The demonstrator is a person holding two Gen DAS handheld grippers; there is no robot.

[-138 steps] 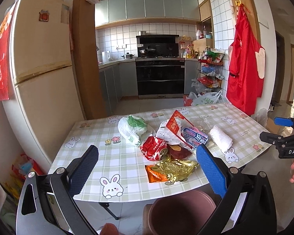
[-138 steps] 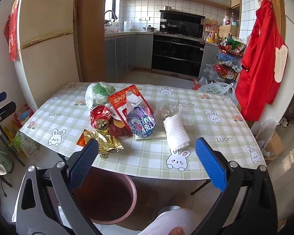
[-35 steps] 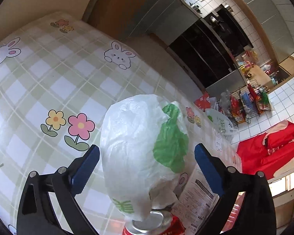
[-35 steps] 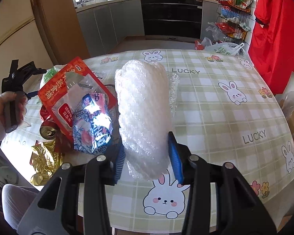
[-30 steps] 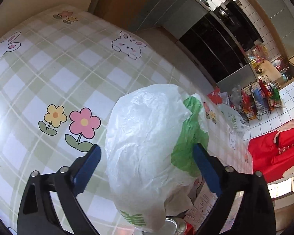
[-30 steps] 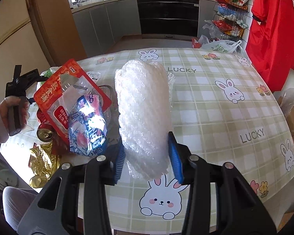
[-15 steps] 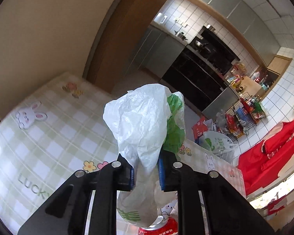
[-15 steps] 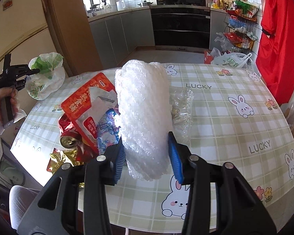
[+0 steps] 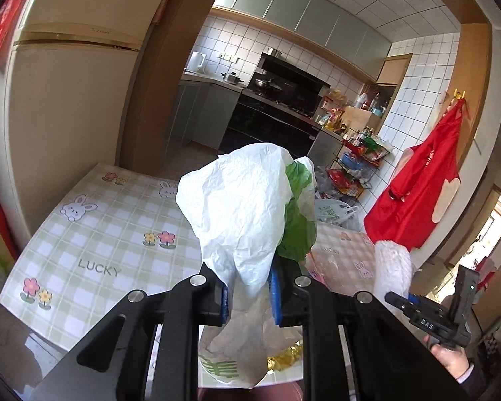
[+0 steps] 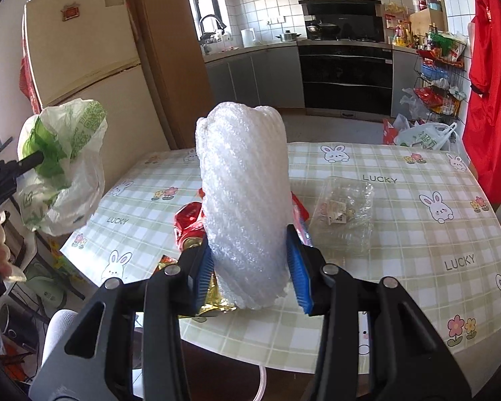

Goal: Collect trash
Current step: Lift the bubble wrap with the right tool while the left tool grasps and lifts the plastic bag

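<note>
My left gripper is shut on a white and green plastic bag, held up above the near edge of the checked table. The same plastic bag hangs at the left of the right wrist view. A roll of bubble wrap stands upright between the blue pads of my right gripper, which is shut on it; the roll of bubble wrap also shows at the right of the left wrist view. On the table lie a red can, a gold foil wrapper and a clear plastic wrapper.
A dark red bin rim shows below the table's near edge. A fridge stands at the left, kitchen units and an oven behind the table. A red garment hangs on the right wall.
My left gripper closed on the plastic bag and lifted it off the table, pulling back toward the near edge. My right gripper rose and drew back with the bubble wrap still in it.
</note>
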